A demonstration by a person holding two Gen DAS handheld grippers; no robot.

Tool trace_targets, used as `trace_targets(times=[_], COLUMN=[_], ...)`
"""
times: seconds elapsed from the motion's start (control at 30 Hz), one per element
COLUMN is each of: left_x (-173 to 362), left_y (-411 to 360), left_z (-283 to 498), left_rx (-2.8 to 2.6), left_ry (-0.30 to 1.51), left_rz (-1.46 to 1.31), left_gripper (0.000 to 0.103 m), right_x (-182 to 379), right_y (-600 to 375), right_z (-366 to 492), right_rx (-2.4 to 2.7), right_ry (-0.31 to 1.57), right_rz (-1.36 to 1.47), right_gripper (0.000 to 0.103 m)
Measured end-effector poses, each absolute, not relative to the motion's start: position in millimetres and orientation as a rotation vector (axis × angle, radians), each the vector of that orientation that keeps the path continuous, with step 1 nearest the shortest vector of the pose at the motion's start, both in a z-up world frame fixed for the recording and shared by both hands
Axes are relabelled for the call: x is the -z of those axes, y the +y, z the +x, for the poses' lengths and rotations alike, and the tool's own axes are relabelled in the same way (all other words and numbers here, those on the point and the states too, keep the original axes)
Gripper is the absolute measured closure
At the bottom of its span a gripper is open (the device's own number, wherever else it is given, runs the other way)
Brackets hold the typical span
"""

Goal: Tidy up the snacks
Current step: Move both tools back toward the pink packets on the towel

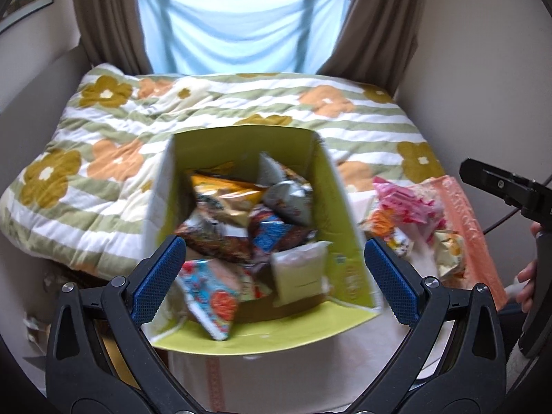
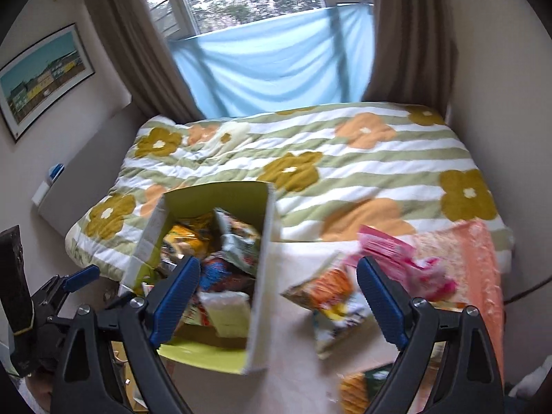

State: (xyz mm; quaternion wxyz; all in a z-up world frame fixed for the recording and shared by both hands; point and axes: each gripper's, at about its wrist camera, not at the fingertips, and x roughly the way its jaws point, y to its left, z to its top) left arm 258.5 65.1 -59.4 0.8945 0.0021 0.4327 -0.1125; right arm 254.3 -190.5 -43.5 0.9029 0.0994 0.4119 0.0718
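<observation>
An open green cardboard box [image 1: 338, 207] stands on the bed's near edge, holding several snack packets [image 1: 241, 220]. My left gripper [image 1: 272, 276] is open and empty, hovering over the box's near side. The box also shows in the right wrist view [image 2: 258, 276]. My right gripper [image 2: 276, 296] is open and empty, just right of the box, above an orange and yellow snack packet [image 2: 327, 296]. A pink packet [image 2: 396, 255] lies further right. Loose packets [image 1: 407, 214] also lie right of the box in the left wrist view.
A flowered striped quilt [image 2: 345, 172] covers the bed beyond the box. An orange cloth [image 2: 476, 262] lies at the bed's right. More packets [image 2: 362, 386] sit near the bottom edge. Curtains and a window stand behind. Walls close in left and right.
</observation>
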Motion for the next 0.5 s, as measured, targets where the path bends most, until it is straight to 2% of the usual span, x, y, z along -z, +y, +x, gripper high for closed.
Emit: trace_targets(times=[0.1,0.2,0.5], left_x=[61,64,69], left_y=[42,16,-71], left_z=[258,258,282], left_rx=[0.253,0.281,0.359], left_ry=[0.905,0.922,0.953], left_rz=[0.004,0.003,0.040], left_gripper=[0.000,0.000,0.000], right_x=[46,52,73], right_y=[-220,-253,-337], right_z=[244,237,229], right_rx=[-0.108,-0.073,-0.057], right_ry=[0.861,0.874,0.927], right_rz=[0.208,0.216,0.184], right_gripper=[0.011,0.001,0.001])
